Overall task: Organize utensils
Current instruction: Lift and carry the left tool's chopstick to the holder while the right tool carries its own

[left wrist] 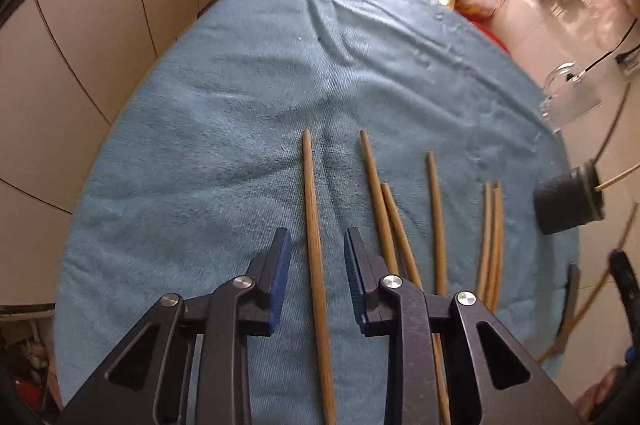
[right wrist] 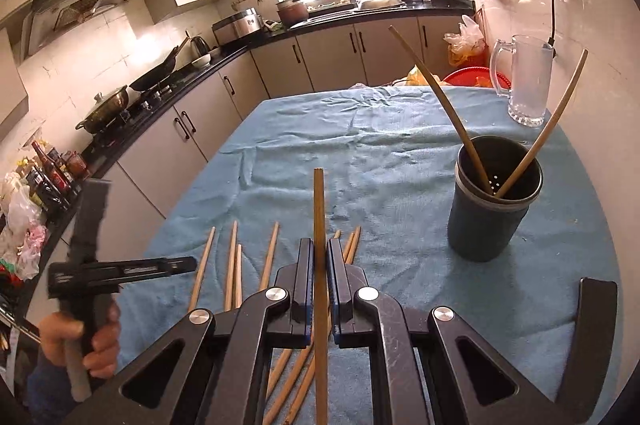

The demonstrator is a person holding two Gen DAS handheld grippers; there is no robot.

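**Bamboo chopstick clamped, others on terry cloth**

While the right gripper pinches one slim round bamboo chopstick in narrow jaws, the left gripper hangs with jaws wide above loose chopsticks on the nubby blue towel covering the surface. Two sticks lean in the dark cylindrical holder.

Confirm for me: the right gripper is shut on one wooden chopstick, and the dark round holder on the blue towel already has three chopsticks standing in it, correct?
Not quite. The dark round holder has two wooden chopsticks leaning in it, not three; the right wrist view shows this. The rest holds: the right gripper is shut on one wooden chopstick, and the holder stands on the blue towel.
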